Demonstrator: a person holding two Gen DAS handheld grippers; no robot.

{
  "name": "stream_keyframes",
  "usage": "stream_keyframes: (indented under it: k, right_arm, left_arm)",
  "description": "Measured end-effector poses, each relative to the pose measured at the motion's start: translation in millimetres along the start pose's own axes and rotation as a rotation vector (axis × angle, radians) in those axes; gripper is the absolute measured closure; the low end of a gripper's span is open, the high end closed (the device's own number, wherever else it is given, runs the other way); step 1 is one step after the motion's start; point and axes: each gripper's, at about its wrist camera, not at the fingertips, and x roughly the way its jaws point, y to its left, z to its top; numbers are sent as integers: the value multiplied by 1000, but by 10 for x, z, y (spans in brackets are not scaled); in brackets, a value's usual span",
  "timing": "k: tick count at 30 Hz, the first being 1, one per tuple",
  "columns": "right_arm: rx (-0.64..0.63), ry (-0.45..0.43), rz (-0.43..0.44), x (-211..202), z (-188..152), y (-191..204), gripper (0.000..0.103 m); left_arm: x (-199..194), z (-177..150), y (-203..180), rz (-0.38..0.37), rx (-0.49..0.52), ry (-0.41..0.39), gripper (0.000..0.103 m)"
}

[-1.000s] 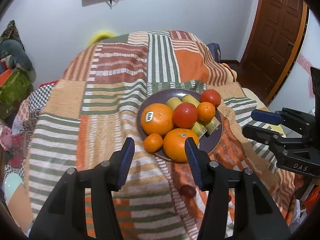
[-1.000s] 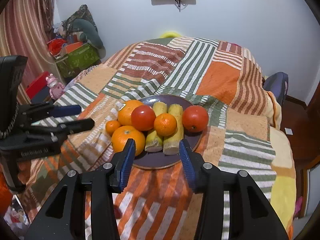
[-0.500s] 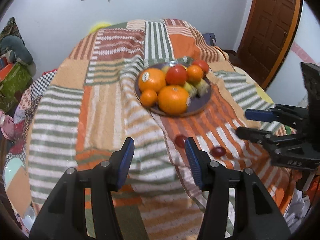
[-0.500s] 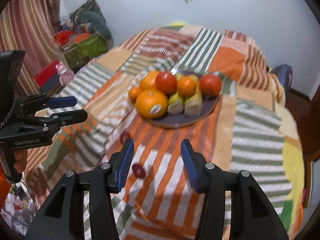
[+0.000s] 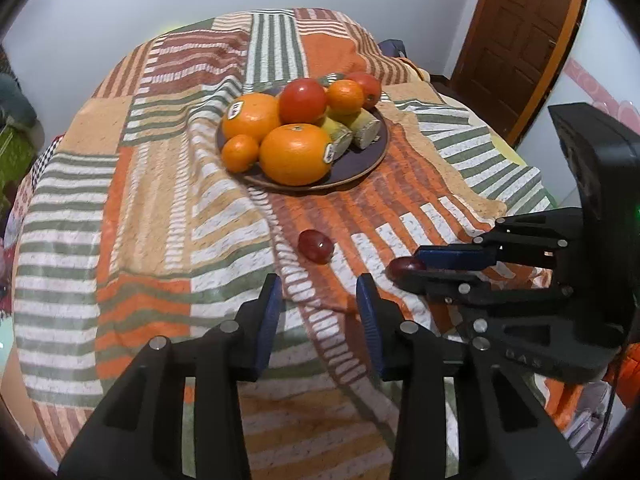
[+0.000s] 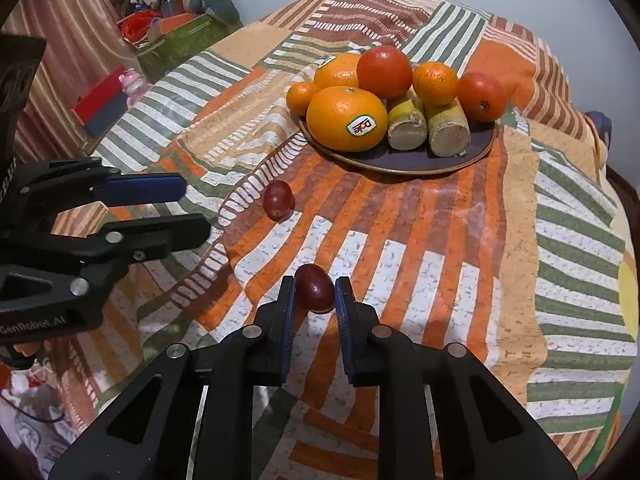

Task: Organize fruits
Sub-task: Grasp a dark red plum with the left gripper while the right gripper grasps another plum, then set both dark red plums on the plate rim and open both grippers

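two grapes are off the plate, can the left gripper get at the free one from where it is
Probably yes: the left gripper is open, the loose grape lies just ahead on bare blanket, and the right gripper is busy with the other grape.

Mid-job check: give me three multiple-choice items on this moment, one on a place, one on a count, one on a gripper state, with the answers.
1. Where does the free grape lie?
A. on the plate
B. on the blanket, between the plate and the grippers
C. in the left gripper

2. How many red tomatoes sit on the plate?
A. two
B. four
C. none

3. What is the right gripper doing?
A. standing wide open over the plate
B. closed around a grape
C. gripping an orange

Answers: 1 B, it rests on the blanket short of the plate. 2 A, one tomato tops the pile and another sits at the edge. 3 B, the held grape sits between its pads; the left gripper is open and empty.
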Motion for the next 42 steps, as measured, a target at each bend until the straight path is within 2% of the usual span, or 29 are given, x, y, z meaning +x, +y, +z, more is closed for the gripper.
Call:
stream_keyframes:
  k: [14, 16, 18, 24, 33, 42]
  right_arm:
    - [73, -95, -14, -293, 44, -352, 86]
    - [77, -109, -19, -327, 64, -395, 86]
    - [84, -119, -22, -358, 76, -434, 85]
    - [103, -151, -26, -429, 136, -538, 85]
    - [112, -177, -31, -428, 271, -663, 85]
    - [91, -180, -31, -328, 470, -753, 85]
  left_arm:
    - [508, 210, 31, 7, -20, 56, 73]
    - [524, 227, 50, 7, -25, 53, 74]
    - [521, 233, 65, 13, -28, 52, 81]
    - [454, 258, 95, 24, -35, 45, 82]
    - [284, 447, -46, -1, -17, -11, 82]
    - [399, 671, -199, -26, -16, -22, 82]
